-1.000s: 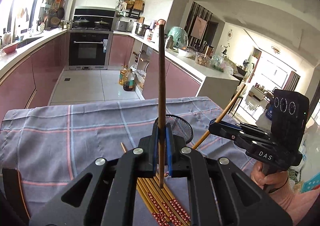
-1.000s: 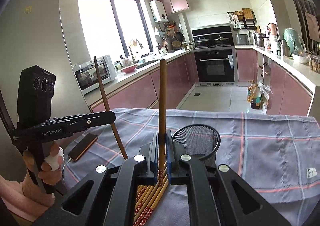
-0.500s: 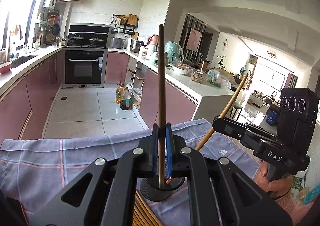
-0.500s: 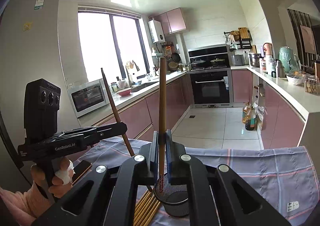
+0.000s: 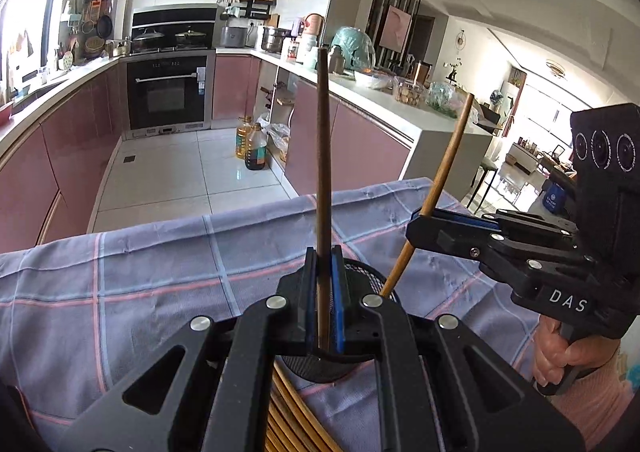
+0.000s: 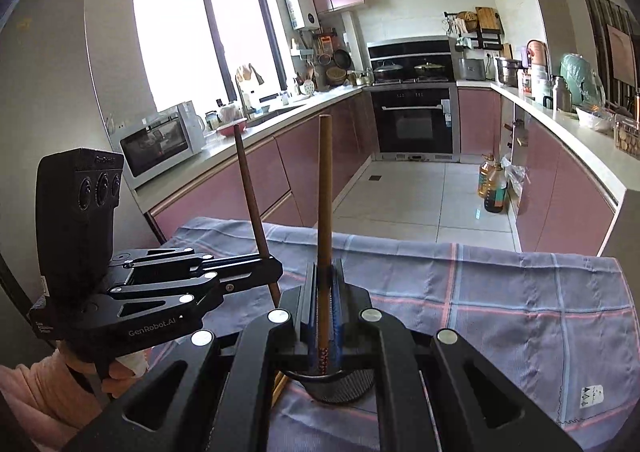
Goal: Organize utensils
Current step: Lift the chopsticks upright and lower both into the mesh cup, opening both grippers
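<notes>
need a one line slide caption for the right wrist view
Right tool and left tool each grip an upright chopstick above the black mesh holder on a plaid tablecloth.

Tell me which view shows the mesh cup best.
The left wrist view, narrowly: the mesh cup shows part of its rim and mesh wall behind the left gripper, plus its base below. The right wrist view shows only its lower wall under the right gripper.
</notes>
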